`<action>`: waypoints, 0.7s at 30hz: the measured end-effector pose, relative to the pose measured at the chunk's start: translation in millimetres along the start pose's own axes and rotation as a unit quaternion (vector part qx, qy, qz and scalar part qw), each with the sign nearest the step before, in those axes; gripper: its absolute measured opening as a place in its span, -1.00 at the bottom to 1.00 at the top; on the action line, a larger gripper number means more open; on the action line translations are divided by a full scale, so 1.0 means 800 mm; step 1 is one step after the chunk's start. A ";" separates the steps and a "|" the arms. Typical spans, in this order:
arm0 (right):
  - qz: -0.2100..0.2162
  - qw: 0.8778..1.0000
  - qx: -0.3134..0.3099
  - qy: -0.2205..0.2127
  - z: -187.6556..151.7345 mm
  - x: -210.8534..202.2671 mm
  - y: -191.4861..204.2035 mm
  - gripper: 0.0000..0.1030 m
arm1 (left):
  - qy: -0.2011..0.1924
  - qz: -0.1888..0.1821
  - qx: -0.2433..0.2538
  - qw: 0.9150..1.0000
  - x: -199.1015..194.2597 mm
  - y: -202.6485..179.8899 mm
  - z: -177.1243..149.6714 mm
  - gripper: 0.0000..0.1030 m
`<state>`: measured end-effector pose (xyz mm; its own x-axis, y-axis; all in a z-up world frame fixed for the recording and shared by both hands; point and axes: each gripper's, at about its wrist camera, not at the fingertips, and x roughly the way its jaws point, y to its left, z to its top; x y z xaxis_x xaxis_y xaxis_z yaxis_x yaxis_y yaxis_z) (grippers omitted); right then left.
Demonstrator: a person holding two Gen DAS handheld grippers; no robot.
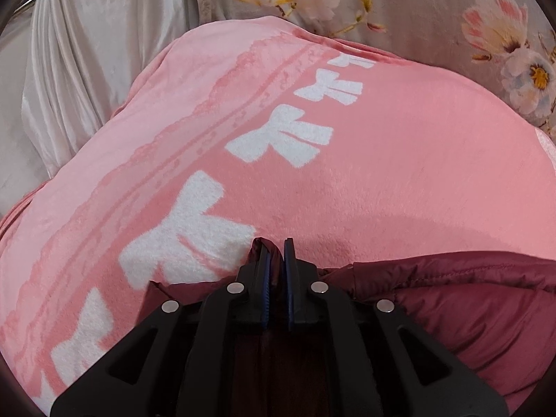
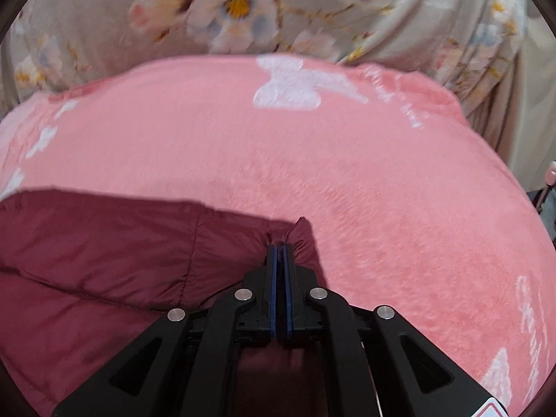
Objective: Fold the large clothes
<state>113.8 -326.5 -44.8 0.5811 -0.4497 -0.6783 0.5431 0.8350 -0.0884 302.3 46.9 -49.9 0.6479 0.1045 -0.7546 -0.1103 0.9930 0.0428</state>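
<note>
Evidently a maroon padded jacket (image 1: pixel 469 299) is pinched at two points of its far edge, a small peak of fabric being clamped between the nearly closed jaws of the left tongs (image 1: pixel 276 253) and another between those of the right tongs (image 2: pixel 279 246), presumably so that the edge can be carried evenly for a fold. The jacket is spread beneath and behind both tongs on a pink fleece blanket (image 2: pixel 347 160), with floral bedding (image 2: pixel 243 7) seen beyond.

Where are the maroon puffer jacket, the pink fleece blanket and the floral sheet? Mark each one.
maroon puffer jacket (image 2: pixel 104 243): right wrist view, on its quilted panel.
pink fleece blanket (image 1: pixel 399 173): left wrist view, on its plain pink middle.
floral sheet (image 2: pixel 239 3): right wrist view, on a printed flower.
</note>
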 end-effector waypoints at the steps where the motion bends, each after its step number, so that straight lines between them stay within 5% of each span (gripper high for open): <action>1: 0.001 1.000 0.010 -0.026 0.002 -0.022 -0.004 -0.66 | -0.004 0.003 -0.002 1.000 -0.009 0.004 0.001 -0.67; 4: 0.048 0.993 0.025 -0.100 0.013 -0.093 0.001 -0.36 | -0.059 -0.016 -0.024 0.998 -0.077 0.021 0.008 -0.23; 8: 0.135 0.987 -0.002 -0.083 0.031 -0.115 0.060 -0.39 | -0.112 -0.074 -0.002 0.991 -0.160 -0.010 0.026 -0.23; 12: 0.199 0.979 -0.018 -0.029 0.028 -0.088 0.127 -0.48 | -0.065 -0.122 0.061 0.988 -0.157 -0.084 0.020 -0.23; 16: 0.214 0.977 -0.014 0.018 0.016 -0.053 0.165 -0.48 | -0.014 -0.109 0.085 0.990 -0.113 -0.134 -0.010 -0.24; 21: 0.195 0.980 -0.030 0.036 -0.002 -0.028 0.178 -0.48 | 0.004 -0.088 0.084 0.993 -0.079 -0.145 -0.042 -0.24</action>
<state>177.6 -197.3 -43.3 0.6920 -0.0717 -0.7183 0.2507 0.9570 0.1460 248.8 -76.8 -29.2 0.6398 -0.0703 -0.7653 0.1317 0.9911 0.0191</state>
